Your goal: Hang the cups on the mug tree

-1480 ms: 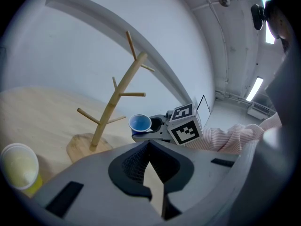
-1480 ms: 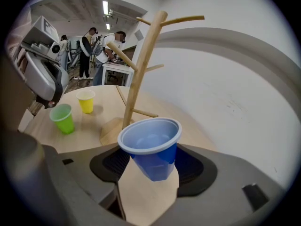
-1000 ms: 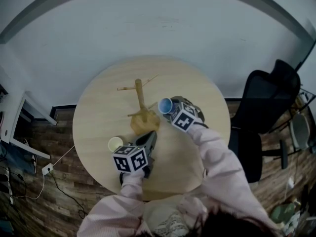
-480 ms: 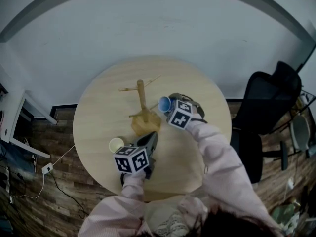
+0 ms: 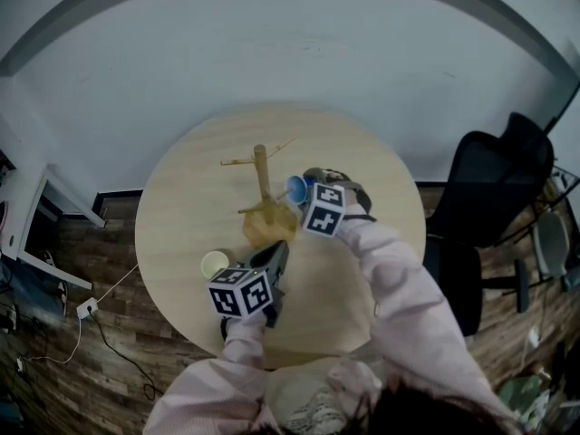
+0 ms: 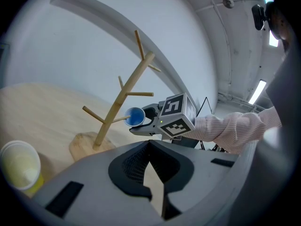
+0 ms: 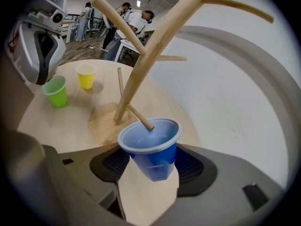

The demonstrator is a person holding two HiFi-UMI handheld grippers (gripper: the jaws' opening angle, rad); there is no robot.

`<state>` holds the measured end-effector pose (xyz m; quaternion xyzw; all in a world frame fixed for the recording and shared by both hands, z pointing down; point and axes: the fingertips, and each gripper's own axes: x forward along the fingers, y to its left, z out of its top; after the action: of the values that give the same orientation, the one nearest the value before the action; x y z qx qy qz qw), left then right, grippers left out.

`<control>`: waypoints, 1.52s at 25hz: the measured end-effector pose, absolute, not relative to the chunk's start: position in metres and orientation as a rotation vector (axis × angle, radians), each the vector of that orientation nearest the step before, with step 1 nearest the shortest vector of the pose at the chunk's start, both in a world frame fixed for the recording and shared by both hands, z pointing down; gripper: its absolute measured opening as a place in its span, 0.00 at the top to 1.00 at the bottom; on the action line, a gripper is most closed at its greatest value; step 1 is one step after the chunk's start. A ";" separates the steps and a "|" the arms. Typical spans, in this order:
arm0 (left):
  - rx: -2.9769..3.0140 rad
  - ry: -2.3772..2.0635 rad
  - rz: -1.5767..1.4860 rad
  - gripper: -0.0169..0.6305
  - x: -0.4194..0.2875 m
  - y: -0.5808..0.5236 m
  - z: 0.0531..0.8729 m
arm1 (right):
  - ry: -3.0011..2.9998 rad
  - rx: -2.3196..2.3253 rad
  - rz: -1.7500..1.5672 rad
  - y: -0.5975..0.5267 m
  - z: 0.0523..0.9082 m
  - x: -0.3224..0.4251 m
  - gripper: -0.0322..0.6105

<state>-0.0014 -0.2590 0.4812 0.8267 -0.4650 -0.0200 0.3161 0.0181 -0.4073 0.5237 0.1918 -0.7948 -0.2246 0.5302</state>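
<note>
**Hanging the first cup.** Your right hand-held gripper (image 7: 149, 168) grips the blue cup (image 7: 151, 147) by its body, a jaw pressed on either side, with the mouth tilted toward the tree (image 7: 153, 51). Just ahead of the jaws, the tip of a low peg (image 7: 139, 117) sits at the cup's rim, apparently just inside the mouth. Your left hand-held gripper (image 6: 150, 147) is closed and empty and points toward the tree. A yellow cup (image 6: 19, 166) stands to its left on the worktop (image 5: 181, 207), and a green cup (image 7: 56, 91) stands just beside it. The other pegs in view are bare. The next move looks to be pushing the cup farther along the peg until the peg carries it, then parting the jaws. If the seat is shallow, the cup could slide off.
</note>
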 end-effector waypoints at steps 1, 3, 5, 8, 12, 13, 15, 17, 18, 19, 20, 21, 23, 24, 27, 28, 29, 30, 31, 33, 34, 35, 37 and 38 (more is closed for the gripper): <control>2.176 -1.226 -0.052 0.97 -0.002 -0.258 0.481 | -1.893 0.456 -0.545 -0.407 0.524 0.017 0.50; 2.174 -1.230 -0.053 0.97 -0.003 -0.257 0.482 | -1.881 0.453 -0.566 -0.405 0.524 0.016 0.50; 2.172 -1.235 -0.054 0.97 -0.005 -0.256 0.482 | -1.876 0.448 -0.581 -0.404 0.525 0.014 0.50; 2.166 -1.241 -0.054 0.97 -0.006 -0.254 0.482 | -1.862 0.446 -0.600 -0.403 0.526 0.013 0.50; 2.161 -1.251 -0.055 0.97 -0.009 -0.251 0.481 | -1.834 0.433 -0.646 -0.401 0.525 0.009 0.50; 2.161 -1.253 -0.055 0.97 -0.010 -0.251 0.481 | -1.827 0.430 -0.658 -0.401 0.526 0.008 0.50; 2.160 -1.258 -0.054 0.97 -0.011 -0.251 0.482 | -1.816 0.428 -0.680 -0.401 0.527 0.006 0.50; 2.159 -1.263 -0.056 0.97 -0.012 -0.251 0.482 | -1.807 0.426 -0.699 -0.400 0.528 0.004 0.50; 2.157 -1.266 -0.058 0.97 -0.013 -0.250 0.482 | -1.802 0.424 -0.709 -0.399 0.528 0.003 0.50; 2.155 -1.270 -0.059 0.97 -0.014 -0.250 0.482 | -1.796 0.422 -0.719 -0.398 0.529 0.003 0.50; 2.153 -1.274 -0.061 0.97 -0.015 -0.249 0.482 | -1.790 0.420 -0.729 -0.397 0.529 0.002 0.50; 2.152 -1.278 -0.063 0.97 -0.015 -0.249 0.482 | -1.784 0.418 -0.740 -0.397 0.529 0.001 0.50; 2.149 -1.284 -0.066 0.97 -0.016 -0.248 0.482 | -1.775 0.414 -0.760 -0.395 0.530 0.000 0.50; 2.149 -1.285 -0.067 0.97 -0.016 -0.248 0.481 | -1.771 0.412 -0.769 -0.395 0.530 -0.001 0.50; 2.147 -1.285 -0.069 0.97 -0.017 -0.247 0.482 | -1.761 0.406 -0.788 -0.393 0.532 -0.004 0.50; 2.145 -1.286 -0.068 0.97 -0.018 -0.246 0.482 | -1.758 0.405 -0.793 -0.393 0.533 -0.005 0.50; 2.144 -1.286 -0.068 0.97 -0.018 -0.246 0.483 | -1.754 0.405 -0.799 -0.392 0.533 -0.006 0.50; 2.144 -1.287 -0.069 0.97 -0.019 -0.246 0.483 | -1.751 0.404 -0.805 -0.392 0.533 -0.007 0.50; 2.143 -1.288 -0.069 0.97 -0.019 -0.246 0.483 | -1.747 0.403 -0.813 -0.392 0.533 -0.008 0.50; 2.143 -1.287 -0.071 0.97 -0.019 -0.246 0.483 | -1.739 0.400 -0.828 -0.391 0.534 -0.009 0.50; 2.142 -1.287 -0.070 0.97 -0.020 -0.246 0.483 | -1.736 0.400 -0.833 -0.391 0.535 -0.009 0.50; 2.142 -1.287 -0.069 0.97 -0.020 -0.246 0.484 | -1.731 0.399 -0.839 -0.391 0.536 -0.010 0.50; 2.141 -1.288 -0.068 0.97 -0.021 -0.246 0.484 | -1.716 0.401 -0.854 -0.391 0.537 -0.010 0.50; 2.140 -1.288 -0.069 0.97 -0.021 -0.246 0.484 | -1.707 0.402 -0.862 -0.391 0.537 -0.009 0.50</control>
<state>-0.0210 -0.2460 0.4845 0.8127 -0.4891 -0.0260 0.3157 -0.0091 -0.3908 0.5374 0.1706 -0.7241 -0.3657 0.5593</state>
